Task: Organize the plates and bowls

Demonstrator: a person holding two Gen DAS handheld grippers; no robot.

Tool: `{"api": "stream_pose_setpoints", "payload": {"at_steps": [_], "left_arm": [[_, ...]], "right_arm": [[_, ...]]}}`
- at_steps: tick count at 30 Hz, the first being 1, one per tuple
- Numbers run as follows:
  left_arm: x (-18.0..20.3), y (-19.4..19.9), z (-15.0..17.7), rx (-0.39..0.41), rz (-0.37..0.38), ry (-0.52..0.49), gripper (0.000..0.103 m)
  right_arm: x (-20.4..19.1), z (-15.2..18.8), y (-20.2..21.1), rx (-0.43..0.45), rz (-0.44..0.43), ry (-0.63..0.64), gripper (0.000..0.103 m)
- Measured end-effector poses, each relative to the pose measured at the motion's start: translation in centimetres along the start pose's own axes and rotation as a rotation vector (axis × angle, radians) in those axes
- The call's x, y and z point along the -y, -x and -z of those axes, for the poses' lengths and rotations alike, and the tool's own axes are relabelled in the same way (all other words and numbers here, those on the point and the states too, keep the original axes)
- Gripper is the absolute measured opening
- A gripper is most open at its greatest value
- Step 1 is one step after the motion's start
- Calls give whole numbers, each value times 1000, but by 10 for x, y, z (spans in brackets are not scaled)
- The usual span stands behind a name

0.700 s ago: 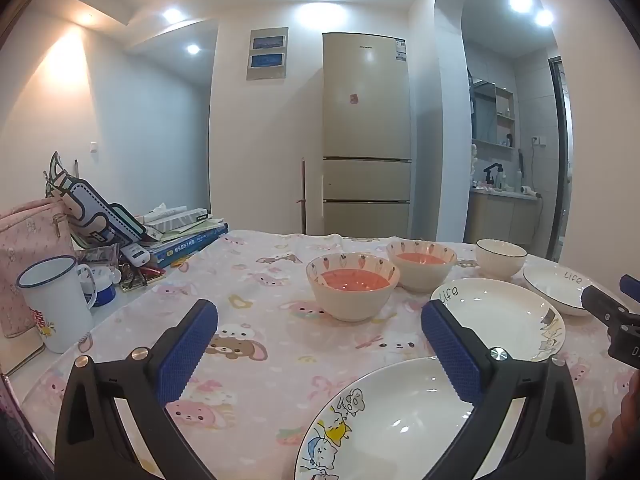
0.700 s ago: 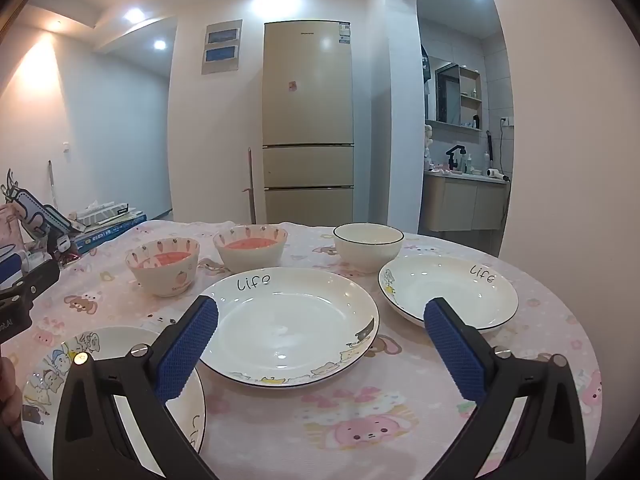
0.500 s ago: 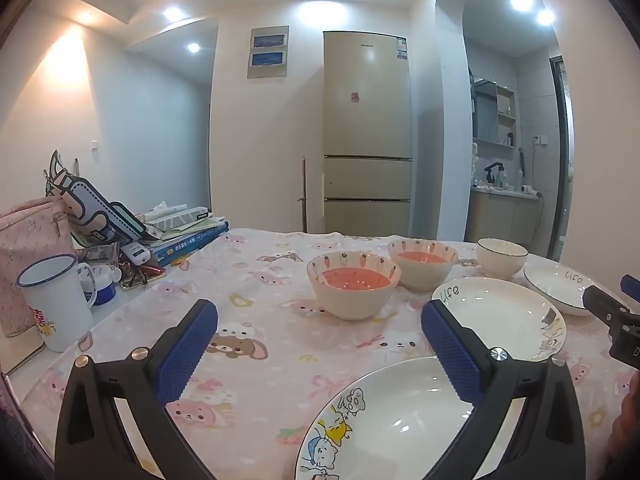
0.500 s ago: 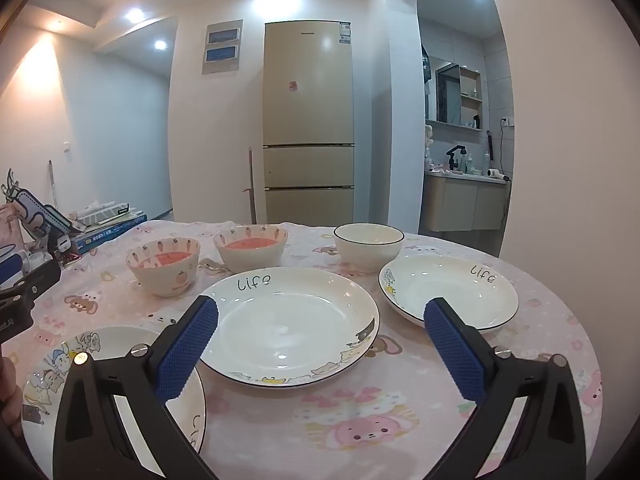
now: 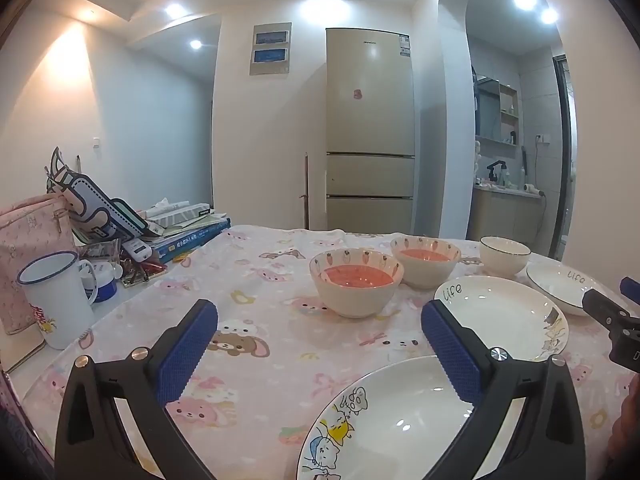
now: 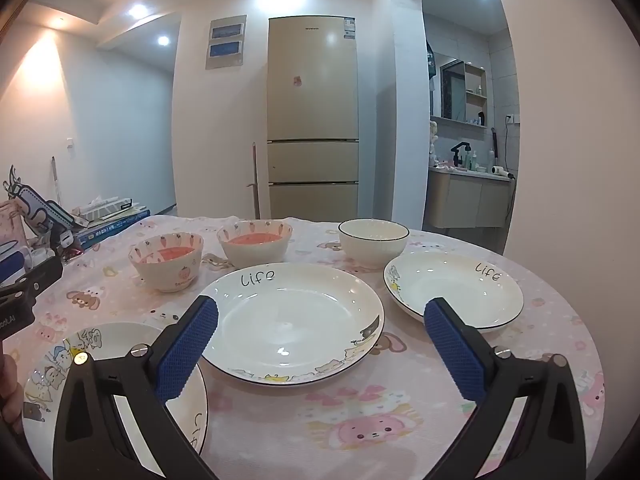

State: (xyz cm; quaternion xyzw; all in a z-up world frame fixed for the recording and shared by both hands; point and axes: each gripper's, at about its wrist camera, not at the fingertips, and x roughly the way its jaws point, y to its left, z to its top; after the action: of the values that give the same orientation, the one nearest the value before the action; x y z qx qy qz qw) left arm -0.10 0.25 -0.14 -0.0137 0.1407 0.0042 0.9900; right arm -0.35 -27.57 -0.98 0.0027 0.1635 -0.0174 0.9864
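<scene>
A: Where does the crockery sit?

B: All spread singly on the counter. The middle plate, marked "Life", lies straight ahead of the right tongs. A second plate lies to its right, and a cartoon plate to its left, under the left tongs. Behind them stand two carrot-patterned bowls, one and another, both pink inside, plus a plain white bowl.

A: And the tongs?

B: Both pairs are spread wide, holding nothing, hovering above the cloth.

A: So which step is this?

B: I'd judge the very start: nothing is stacked yet, and a first pick is being lined up.

A: What does the next move need?

B: Probably lowering one pair to a plate's rim and pinching the thin edge firmly. Glazed plates look slippery and would tilt when held from one side. The mug and clutter at far left seem well apart.
</scene>
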Motion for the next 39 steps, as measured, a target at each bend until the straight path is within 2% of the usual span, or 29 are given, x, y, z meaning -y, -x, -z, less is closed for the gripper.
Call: {"api": "stream_pose_setpoints", "payload": {"at_steps": [39], "left_arm": [[-4, -5, 2, -13, -29, 14, 103]], "right_arm": [[3, 0, 0, -6, 2, -2, 103]]}}
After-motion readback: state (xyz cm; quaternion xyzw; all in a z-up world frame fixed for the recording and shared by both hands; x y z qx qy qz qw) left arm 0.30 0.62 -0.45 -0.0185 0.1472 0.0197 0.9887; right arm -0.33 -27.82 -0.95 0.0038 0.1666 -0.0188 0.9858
